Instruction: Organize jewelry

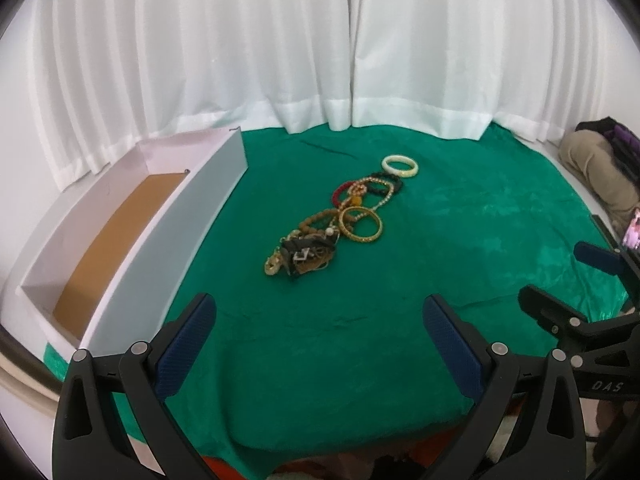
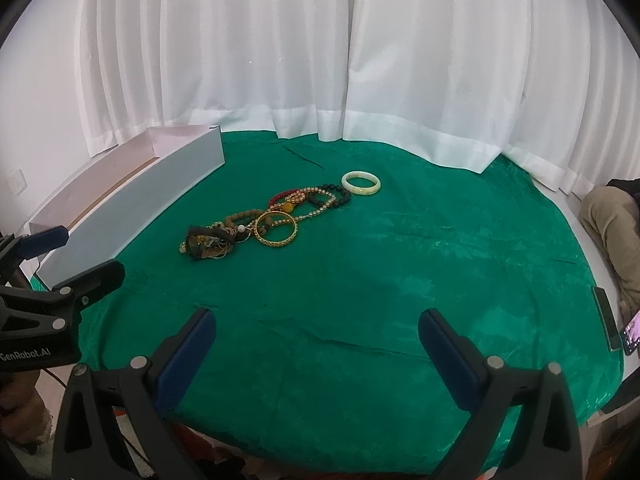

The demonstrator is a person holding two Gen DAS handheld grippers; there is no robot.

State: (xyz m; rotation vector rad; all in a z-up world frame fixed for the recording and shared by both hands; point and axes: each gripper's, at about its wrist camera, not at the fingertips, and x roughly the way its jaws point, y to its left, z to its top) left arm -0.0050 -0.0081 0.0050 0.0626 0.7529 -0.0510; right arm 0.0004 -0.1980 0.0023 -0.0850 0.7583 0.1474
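A row of jewelry lies on the green cloth [image 1: 460, 240]: a white bangle [image 1: 399, 165] [image 2: 361, 183] at the far end, red, black and pearl bead bracelets [image 1: 366, 192] [image 2: 316, 199], a gold bangle [image 1: 361, 224] [image 2: 276, 229], and a tangled dark pile with a gold chain [image 1: 302, 254] [image 2: 206, 242]. A white box [image 1: 132, 256] [image 2: 132, 208] with a brown floor stands at the left. My left gripper [image 1: 320, 320] is open and empty, short of the pile. My right gripper [image 2: 316, 332] is open and empty, nearer than the row.
White curtains [image 1: 320, 48] hang behind the table. A person's tan trousers [image 2: 612, 220] and a phone [image 2: 632, 336] are at the right edge. The right gripper also shows in the left wrist view [image 1: 568, 288]; the left gripper also shows in the right wrist view [image 2: 76, 256].
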